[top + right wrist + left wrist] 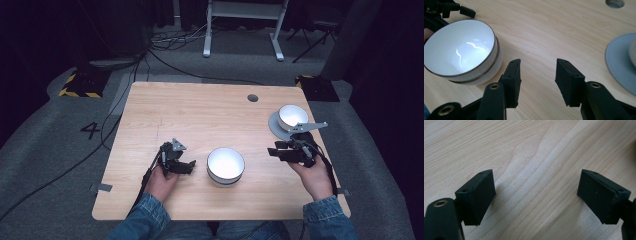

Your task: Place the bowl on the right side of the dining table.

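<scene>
On the wooden bench (200, 115) a stack of white bowls (226, 165) sits near the middle of the near half, between the person's two hands; in the right gripper view the stack (464, 52) reads as two nested bowls with thin dark rims, the upper one empty and glossy inside. The left claw (189, 165) lies low by the bench just to the left of the stack, pointing toward it, held by the left hand (161, 182). Its jaws stand wide apart with bare wood between them — in the left gripper view the left claw (536, 195) holds nothing. The right claw (273, 151) is to the right of the stack, near it but not touching, held by the right hand (315, 177) and aimed leftward. Its jaws are partly spread, and in its own view the right claw (537, 72) has only bench surface in the gap, with the bowls just beyond its left jaw. Farther off on the right side, a grey plate (275, 127) carries another white bowl (293, 116) — the plate's rim (617, 62) also shows at the right edge of the right gripper view. A small round hole (253, 98) sits in the bench near its far edge.
</scene>
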`<state>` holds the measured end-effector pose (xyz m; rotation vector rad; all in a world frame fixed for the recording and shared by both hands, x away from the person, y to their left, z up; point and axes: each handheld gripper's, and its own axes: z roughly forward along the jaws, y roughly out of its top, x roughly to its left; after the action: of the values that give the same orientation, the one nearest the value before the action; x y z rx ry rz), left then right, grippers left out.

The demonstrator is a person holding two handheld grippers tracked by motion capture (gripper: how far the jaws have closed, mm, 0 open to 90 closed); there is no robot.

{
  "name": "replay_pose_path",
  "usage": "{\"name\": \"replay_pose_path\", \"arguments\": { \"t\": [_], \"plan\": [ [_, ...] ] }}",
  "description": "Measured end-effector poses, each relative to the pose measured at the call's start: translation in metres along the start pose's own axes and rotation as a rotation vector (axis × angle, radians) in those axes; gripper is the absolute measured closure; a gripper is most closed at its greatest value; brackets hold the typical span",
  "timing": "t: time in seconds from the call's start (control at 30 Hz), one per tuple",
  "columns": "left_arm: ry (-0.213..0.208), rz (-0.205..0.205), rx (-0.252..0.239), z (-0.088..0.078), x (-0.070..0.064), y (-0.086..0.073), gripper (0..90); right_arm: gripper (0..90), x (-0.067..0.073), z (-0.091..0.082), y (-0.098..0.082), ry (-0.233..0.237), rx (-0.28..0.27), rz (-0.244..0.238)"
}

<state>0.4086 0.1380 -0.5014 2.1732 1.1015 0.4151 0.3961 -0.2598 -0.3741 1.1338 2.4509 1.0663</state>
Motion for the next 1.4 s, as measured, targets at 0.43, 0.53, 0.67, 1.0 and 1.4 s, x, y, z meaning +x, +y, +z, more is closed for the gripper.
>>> {"name": "replay_pose_path", "arguments": {
  "t": [0.43,0.53,0.67,1.0,1.4],
  "plan": [
    [0.000,0.000,0.000,0.000,0.000,0.000,14.8,56.2,0.008,0.031,-0.032,0.043,0.019,-0.023],
    [-0.001,0.000,0.000,0.000,0.000,0.000,14.8,56.3,0.010,0.038,-0.039,0.056,0.012,-0.021],
    [-0.001,-0.001,0.001,0.000,0.000,0.000,14.8,56.6,0.012,0.048,-0.049,0.053,0.020,-0.033],
    [-0.002,-0.001,0.001,0.000,0.000,0.000,14.8,57.4,0.016,0.074,-0.072,0.019,0.074,-0.031],
    [0.000,-0.002,0.002,0.000,0.000,0.000,14.8,53.6,0.020,0.085,-0.089,-0.023,-0.019,-0.071]
  ]
}}
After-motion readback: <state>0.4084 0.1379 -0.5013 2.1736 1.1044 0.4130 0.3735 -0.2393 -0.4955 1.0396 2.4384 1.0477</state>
